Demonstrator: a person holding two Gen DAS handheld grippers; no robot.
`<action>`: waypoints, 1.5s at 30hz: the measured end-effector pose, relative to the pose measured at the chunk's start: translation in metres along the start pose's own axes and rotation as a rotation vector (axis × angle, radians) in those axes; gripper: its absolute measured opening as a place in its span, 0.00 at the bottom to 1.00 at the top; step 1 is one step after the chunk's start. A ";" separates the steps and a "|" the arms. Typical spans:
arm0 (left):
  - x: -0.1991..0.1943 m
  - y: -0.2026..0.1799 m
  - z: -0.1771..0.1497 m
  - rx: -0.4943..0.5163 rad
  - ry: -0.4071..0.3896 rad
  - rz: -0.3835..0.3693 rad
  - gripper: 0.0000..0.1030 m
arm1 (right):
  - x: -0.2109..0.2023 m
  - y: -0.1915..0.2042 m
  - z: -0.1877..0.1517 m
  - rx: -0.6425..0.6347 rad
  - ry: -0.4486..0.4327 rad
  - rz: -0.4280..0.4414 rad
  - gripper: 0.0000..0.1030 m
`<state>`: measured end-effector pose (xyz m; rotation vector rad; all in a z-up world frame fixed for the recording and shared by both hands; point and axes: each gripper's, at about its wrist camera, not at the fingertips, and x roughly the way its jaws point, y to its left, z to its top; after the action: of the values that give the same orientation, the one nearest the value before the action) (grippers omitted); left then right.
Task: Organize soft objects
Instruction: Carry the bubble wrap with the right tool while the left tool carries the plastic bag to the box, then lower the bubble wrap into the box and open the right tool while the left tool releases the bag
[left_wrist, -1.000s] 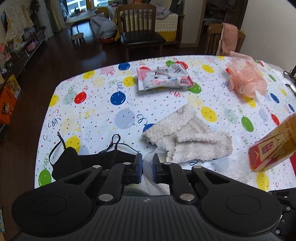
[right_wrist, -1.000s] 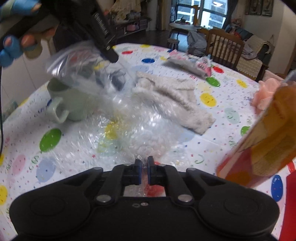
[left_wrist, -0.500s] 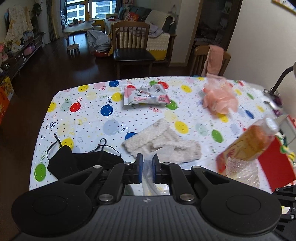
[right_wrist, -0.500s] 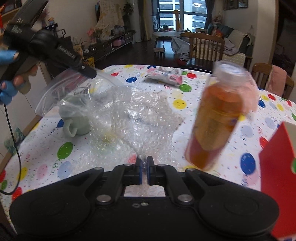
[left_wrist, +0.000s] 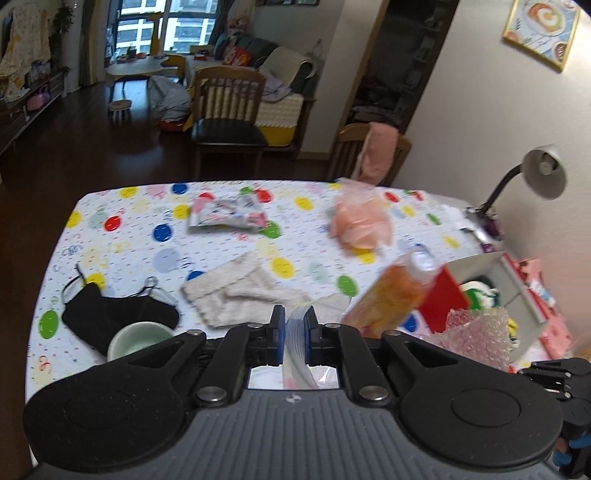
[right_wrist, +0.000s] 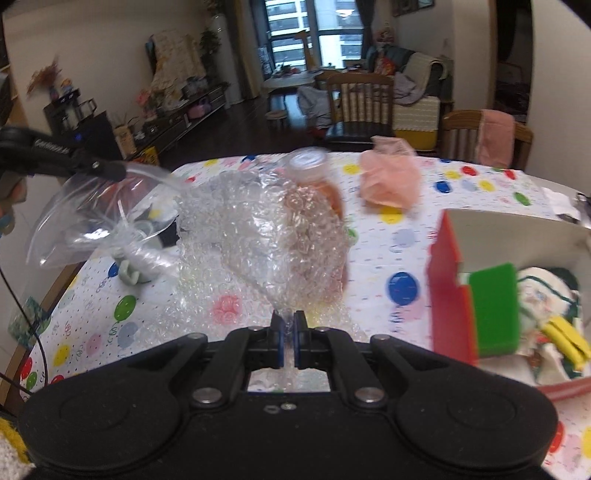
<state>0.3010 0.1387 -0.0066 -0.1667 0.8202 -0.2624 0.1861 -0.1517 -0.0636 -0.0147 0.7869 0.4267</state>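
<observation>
My left gripper is shut on the rim of a clear plastic bag, which hangs in the air at the left of the right wrist view. My right gripper is shut on a sheet of bubble wrap, lifted above the table; it also shows in the left wrist view. On the balloon-print tablecloth lie a cream fuzzy cloth, a black face mask, a pink mesh sponge and a printed soft pack.
An orange bottle stands behind the bubble wrap. A red and white box with a green sponge and cloths sits at the right. A green mug stands near the mask. A desk lamp and chairs edge the table.
Both grippers have risen and pulled back from the table. The right one has swung right with the bubble wrap, bringing the red box into view. The left still holds the bag.
</observation>
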 end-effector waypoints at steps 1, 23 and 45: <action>-0.003 -0.007 0.000 0.003 -0.006 -0.013 0.09 | -0.006 -0.005 0.001 0.006 -0.005 -0.006 0.03; 0.021 -0.198 0.033 0.159 -0.070 -0.256 0.09 | -0.075 -0.146 0.007 0.102 -0.093 -0.231 0.03; 0.187 -0.317 0.050 0.315 0.073 -0.195 0.09 | -0.054 -0.261 -0.018 0.129 0.026 -0.340 0.03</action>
<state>0.4071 -0.2167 -0.0256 0.0595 0.8251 -0.5797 0.2389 -0.4130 -0.0767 -0.0332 0.8189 0.0536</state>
